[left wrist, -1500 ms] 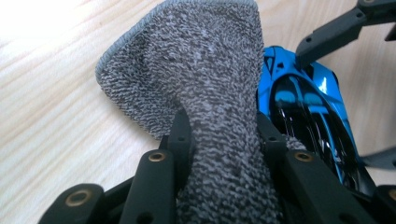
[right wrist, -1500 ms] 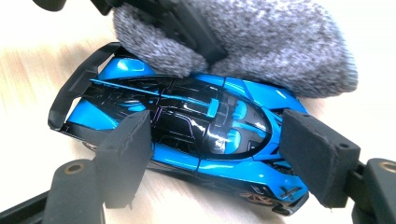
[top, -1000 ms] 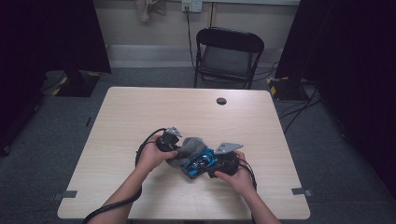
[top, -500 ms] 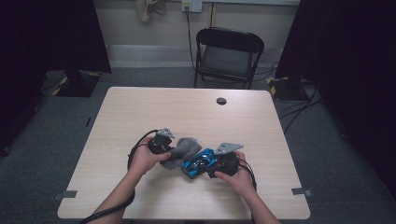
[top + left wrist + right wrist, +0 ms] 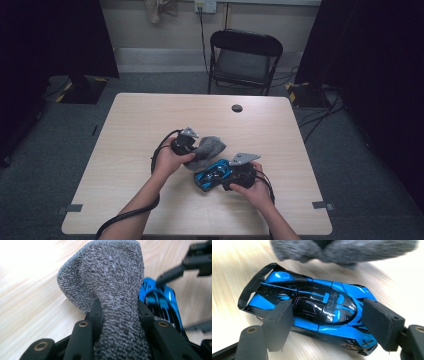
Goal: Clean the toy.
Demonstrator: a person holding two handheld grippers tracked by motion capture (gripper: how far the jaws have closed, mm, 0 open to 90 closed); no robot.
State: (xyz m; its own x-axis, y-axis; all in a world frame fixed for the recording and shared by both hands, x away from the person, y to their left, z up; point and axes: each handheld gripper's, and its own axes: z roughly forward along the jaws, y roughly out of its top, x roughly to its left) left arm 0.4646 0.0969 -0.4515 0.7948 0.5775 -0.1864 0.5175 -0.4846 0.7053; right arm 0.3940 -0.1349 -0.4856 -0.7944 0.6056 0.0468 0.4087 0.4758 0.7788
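A grey terry cloth [image 5: 211, 147] [image 5: 117, 277] is pinched in my left gripper [image 5: 198, 150] [image 5: 120, 308], which is shut on its bunched lower part while the free end fans out ahead of the jaws. Just nearer than the cloth, a blue and black toy sports car [image 5: 213, 176] [image 5: 312, 305] lies on the table [image 5: 140, 125]. My right gripper [image 5: 222, 176] [image 5: 327, 315] is shut on the car, one pad on each side of its body. In the right gripper view the cloth [image 5: 342, 250] hangs above the car. In the left gripper view the car [image 5: 160, 302] peeks out behind the cloth.
A small black round object [image 5: 237, 108] lies near the table's far edge. Beyond the table, a black folding chair [image 5: 245, 55] stands. Cables trail from both grippers over the near part of the table.
My left gripper has carried the cloth left, then back right and slightly farther from the car. The right gripper and the car have stayed put.
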